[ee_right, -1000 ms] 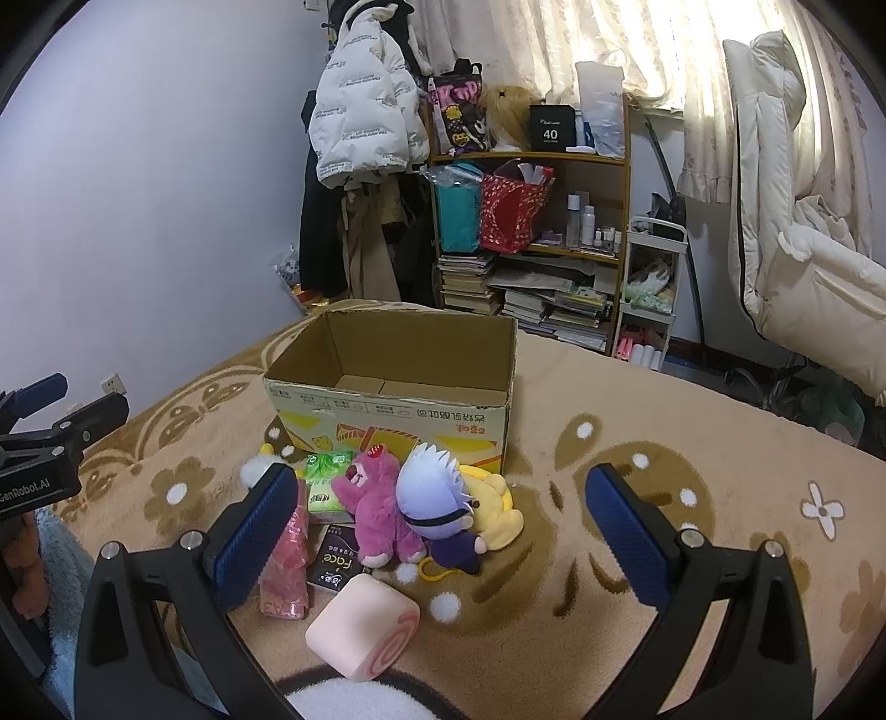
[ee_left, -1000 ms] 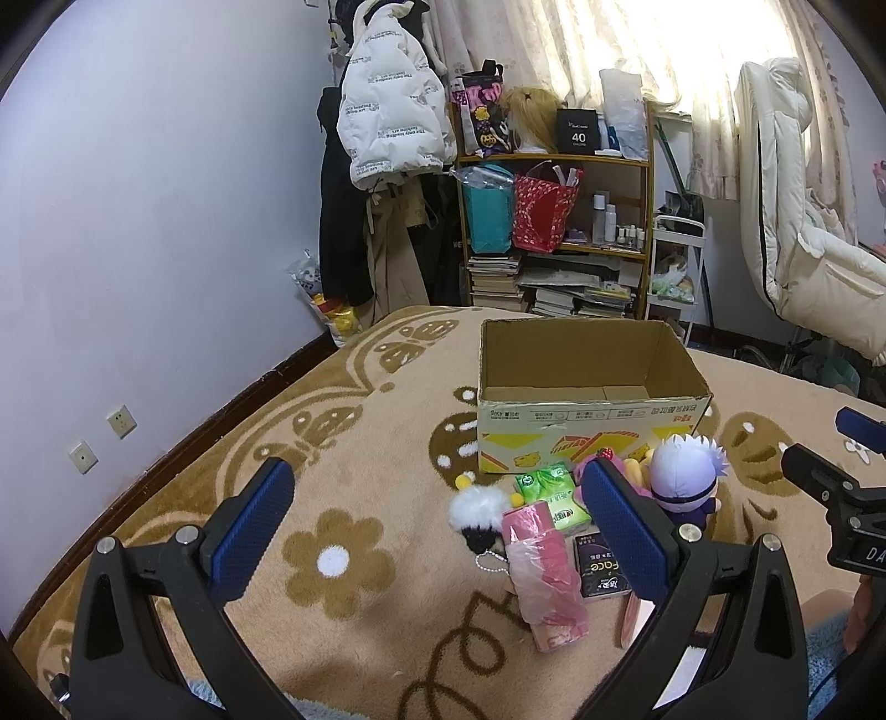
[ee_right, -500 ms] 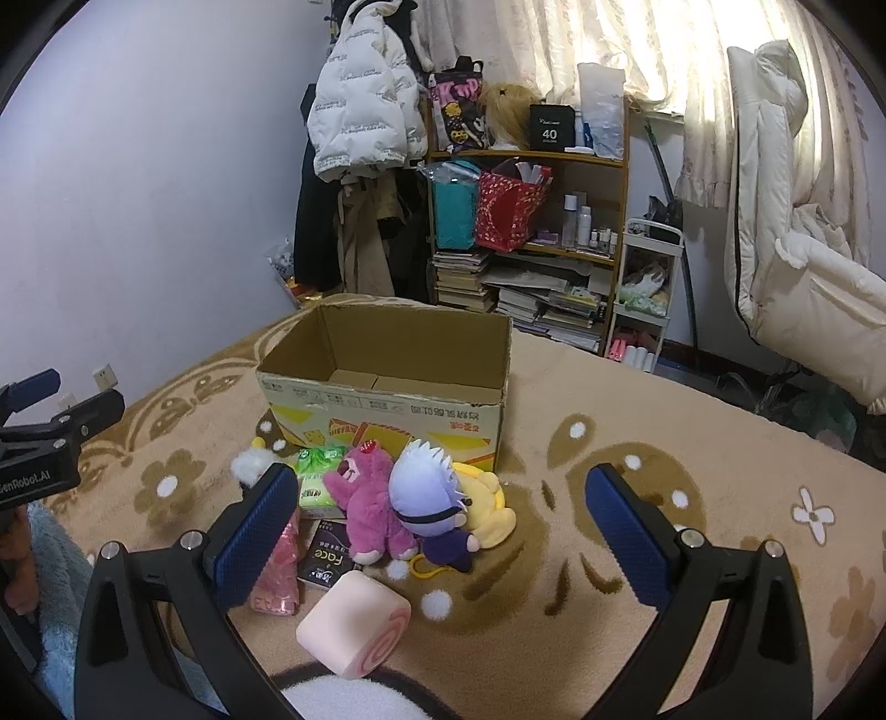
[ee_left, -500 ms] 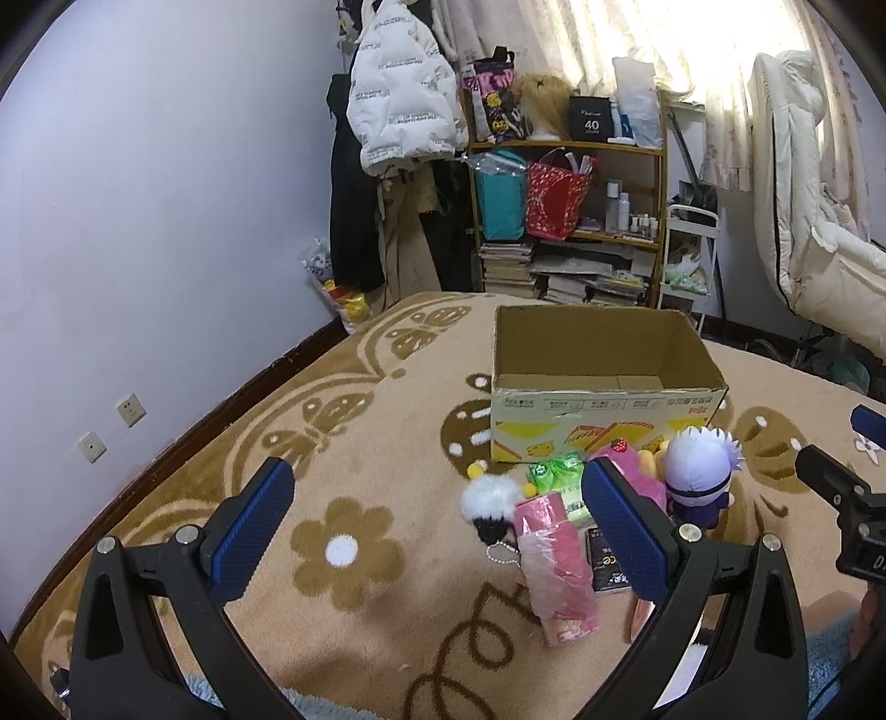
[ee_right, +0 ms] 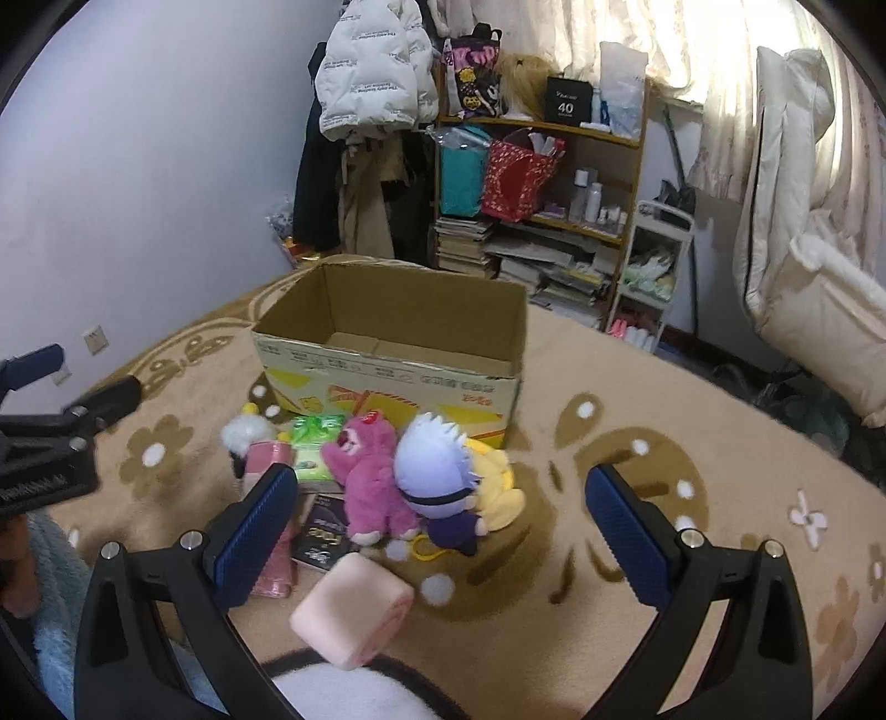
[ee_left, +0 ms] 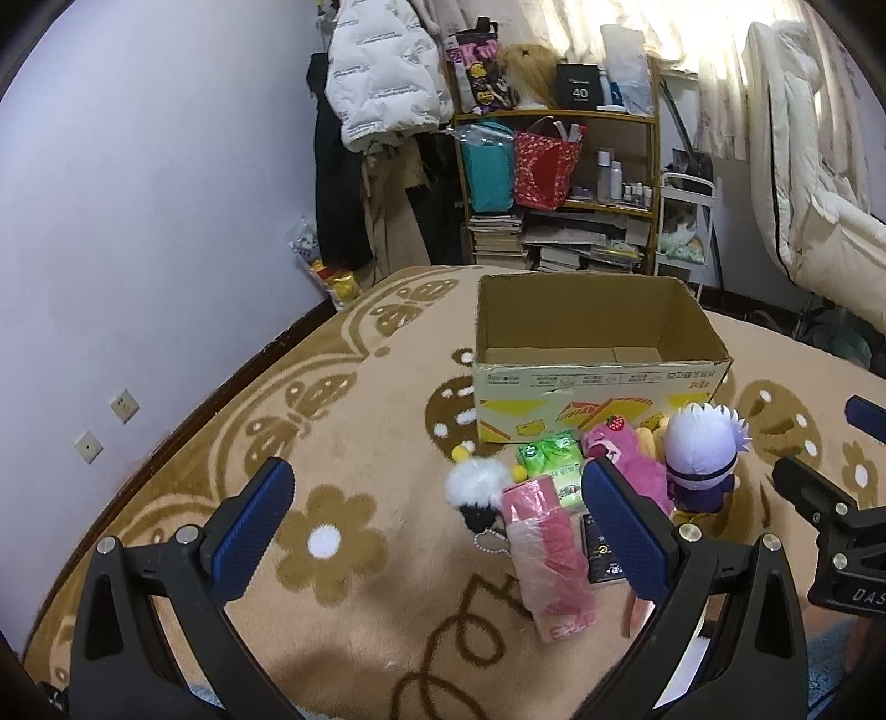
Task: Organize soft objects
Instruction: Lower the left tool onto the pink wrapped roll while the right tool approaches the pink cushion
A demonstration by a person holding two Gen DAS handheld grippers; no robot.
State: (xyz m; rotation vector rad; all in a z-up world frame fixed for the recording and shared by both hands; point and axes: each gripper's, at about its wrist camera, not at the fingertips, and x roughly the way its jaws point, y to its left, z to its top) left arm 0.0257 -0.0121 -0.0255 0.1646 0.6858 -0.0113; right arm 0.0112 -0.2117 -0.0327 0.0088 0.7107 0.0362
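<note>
Right against the front wall of the open cardboard box (ee_right: pixel 387 354) sits the cluster of soft things on the patterned carpet (ee_right: pixel 637 443). A pink plush bear (ee_right: pixel 368 482) with a strawberry on its head leans beside a white-haired doll in dark clothes (ee_right: pixel 437 482), and a yellow plush (ee_right: pixel 495 490) lies behind the doll, touching it. To the bear's left are a green tissue pack (ee_right: pixel 315 448) and a fluffy white-and-black keychain toy (ee_left: pixel 479 490). A pink package in clear plastic wrap (ee_left: pixel 545 559) lies nearer the cameras, with a black packet (ee_right: pixel 321 534) just beside it. Closest to the right wrist camera is a pink roll-shaped cushion (ee_right: pixel 351 609), apart from the bear and doll.

The box stands upright with nothing visible in it, its printed yellow side facing the toys.

The left gripper (ee_left: pixel 437 531) is released, its blue-padded fingers spread wide, holding nothing; it hangs above the carpet just left of the pile, with its right finger over the green pack and black packet in that view. The right gripper (ee_right: pixel 443 531) is likewise spread wide and bare, framing the bear and doll from above.

Farther back stand a wooden bookshelf (ee_left: pixel 559 183) crowded with bags, bottles and stacked books, a white puffer jacket (ee_left: pixel 382 72) hung by it, and a pale curtain (ee_right: pixel 609 33) at the window.
</note>
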